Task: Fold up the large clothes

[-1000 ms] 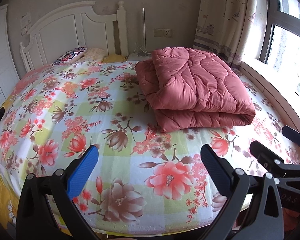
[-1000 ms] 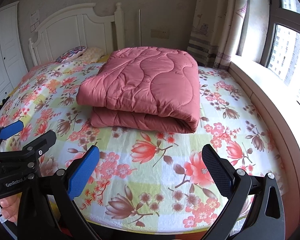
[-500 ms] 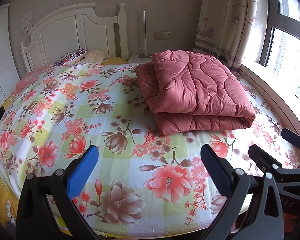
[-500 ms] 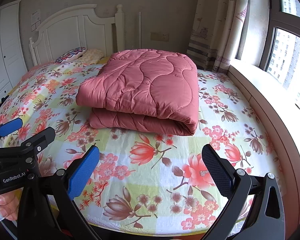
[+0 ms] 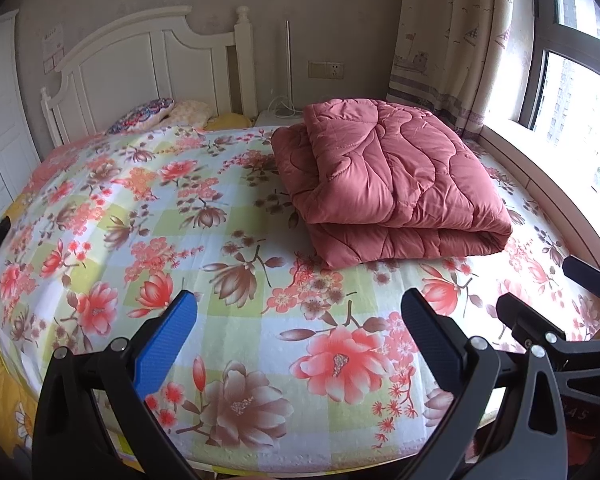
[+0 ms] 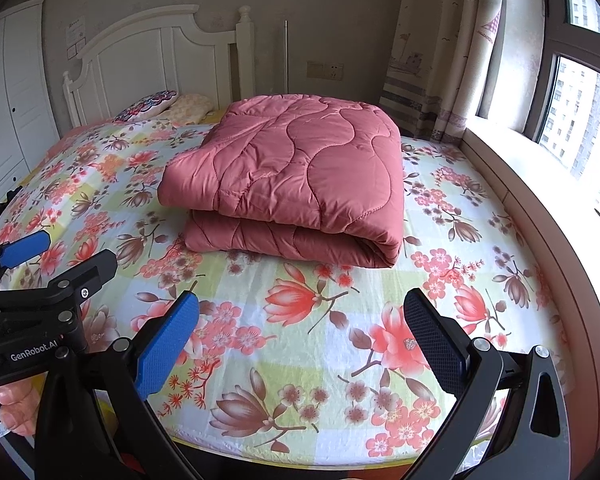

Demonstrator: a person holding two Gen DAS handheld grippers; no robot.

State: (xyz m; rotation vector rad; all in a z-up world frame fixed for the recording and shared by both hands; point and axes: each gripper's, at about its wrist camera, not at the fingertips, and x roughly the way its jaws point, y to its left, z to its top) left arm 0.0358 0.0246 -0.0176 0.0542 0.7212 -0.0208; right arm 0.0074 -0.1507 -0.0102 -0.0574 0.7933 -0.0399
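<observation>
A pink quilted comforter (image 5: 384, 184) (image 6: 296, 184) lies folded into a thick rectangle on the floral bed sheet (image 5: 204, 248) (image 6: 452, 240), toward the window side. My left gripper (image 5: 298, 320) hangs open over the foot of the bed, well short of the comforter, with nothing between its fingers. My right gripper (image 6: 300, 320) is also open and empty, near the bed's foot edge. Each wrist view shows the other gripper at its side: the right one (image 5: 556, 304) and the left one (image 6: 56, 256), held by a hand (image 6: 16, 408).
A white headboard (image 5: 148, 76) and pillows (image 5: 148, 116) are at the far end. A window sill (image 6: 520, 184) and curtain (image 6: 436, 52) run along the right. A white wardrobe (image 6: 12, 96) stands on the left. A wall socket (image 5: 326, 70) is behind the bed.
Both cameras have tilted slightly upward and back, so the comforter sits a little lower in view. The comforter itself has not moved. Both grippers stay open.
</observation>
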